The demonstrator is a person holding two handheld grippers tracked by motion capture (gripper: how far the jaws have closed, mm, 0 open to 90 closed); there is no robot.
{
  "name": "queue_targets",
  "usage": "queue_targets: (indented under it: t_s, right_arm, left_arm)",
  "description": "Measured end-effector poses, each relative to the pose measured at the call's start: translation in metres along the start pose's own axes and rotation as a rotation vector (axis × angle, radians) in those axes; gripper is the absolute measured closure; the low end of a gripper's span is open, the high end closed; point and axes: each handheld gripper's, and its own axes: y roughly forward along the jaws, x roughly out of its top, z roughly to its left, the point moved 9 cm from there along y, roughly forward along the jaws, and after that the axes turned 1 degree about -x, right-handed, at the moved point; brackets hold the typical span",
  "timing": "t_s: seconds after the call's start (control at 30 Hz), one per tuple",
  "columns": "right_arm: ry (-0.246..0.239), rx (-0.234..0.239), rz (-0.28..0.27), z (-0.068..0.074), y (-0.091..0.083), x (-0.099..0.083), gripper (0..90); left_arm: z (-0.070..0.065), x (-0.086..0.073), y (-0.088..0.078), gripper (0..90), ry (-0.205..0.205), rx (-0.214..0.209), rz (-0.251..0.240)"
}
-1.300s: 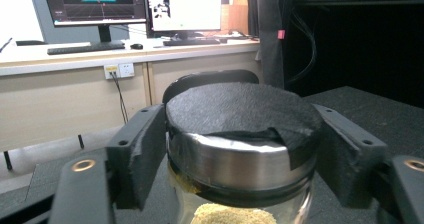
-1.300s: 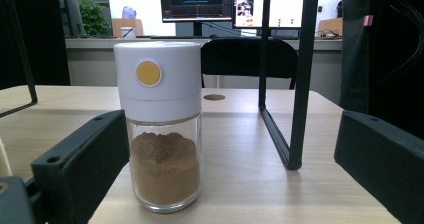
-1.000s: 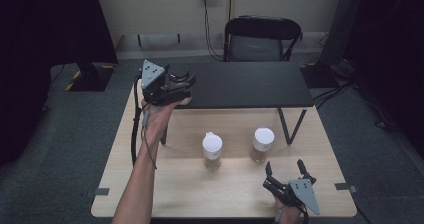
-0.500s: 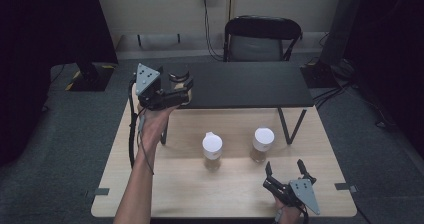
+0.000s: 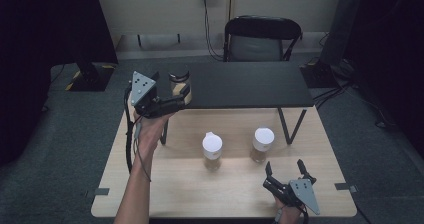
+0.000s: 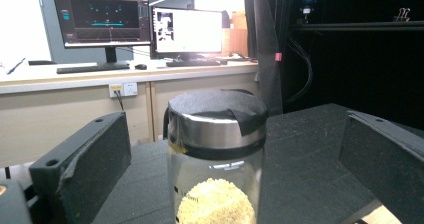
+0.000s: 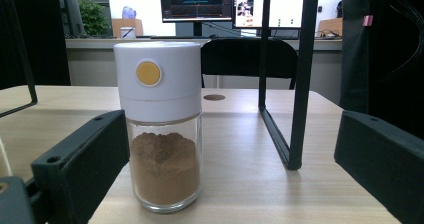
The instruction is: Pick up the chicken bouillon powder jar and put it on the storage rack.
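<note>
A glass jar (image 5: 179,78) with a steel and black lid stands at the left end of the black shelf (image 5: 245,84). In the left gripper view this jar (image 6: 216,134) holds pale yellow grains. My left gripper (image 5: 177,91) is open; its jaws have just been opening, and the jar stands between them untouched. Two white-lidded jars stand on the wooden table (image 5: 170,184): a left one (image 5: 212,150) and a right one (image 5: 262,143) with brown powder (image 7: 162,169). My right gripper (image 5: 285,166) rests open at the near edge, facing the right jar without touching it.
The shelf's thin black legs (image 7: 295,109) stand on the table just right of the brown-powder jar. A black chair (image 5: 262,34) stands behind the shelf. Desks with monitors (image 6: 105,19) line the far wall.
My left gripper has drawn back and down from the shelf's left end, uncovering the steel-lidded jar that now stands alone there. My right gripper has stayed put.
</note>
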Motion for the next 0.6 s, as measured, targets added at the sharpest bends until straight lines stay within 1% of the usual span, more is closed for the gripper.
queue_targets:
  t_s: [0.1, 0.17, 0.3, 0.4, 0.47, 0.53, 0.57, 0.6]
  right_arm:
    - [0.000, 0.000, 0.000, 0.000, 0.000, 0.000, 0.1]
    - [0.000, 0.000, 0.000, 0.000, 0.000, 0.000, 0.1]
    - [0.000, 0.000, 0.000, 0.000, 0.000, 0.000, 0.1]
    - [0.000, 0.000, 0.000, 0.000, 0.000, 0.000, 0.1]
    - [0.000, 0.000, 0.000, 0.000, 0.000, 0.000, 0.1]
    - [0.000, 0.000, 0.000, 0.000, 0.000, 0.000, 0.1]
    - [0.000, 0.000, 0.000, 0.000, 0.000, 0.000, 0.1]
    - [0.000, 0.000, 0.000, 0.000, 0.000, 0.000, 0.1]
  left_arm:
    - [-0.002, -0.001, -0.004, 0.0, 0.000, 0.001, -0.010]
    - [-0.004, -0.003, -0.008, 0.0, 0.004, -0.001, -0.011]
    - [-0.007, -0.008, -0.014, 0.0, 0.001, 0.000, -0.019]
    - [-0.011, -0.014, -0.020, 0.0, -0.013, -0.006, -0.032]
    - [-0.013, -0.018, -0.025, 0.0, -0.015, 0.002, -0.040]
    - [-0.015, -0.023, -0.030, 0.0, -0.014, 0.005, -0.035]
    - [-0.015, -0.025, -0.035, 0.0, -0.017, 0.022, -0.050]
    - [-0.016, -0.027, -0.038, 0.1, -0.023, 0.025, -0.060]
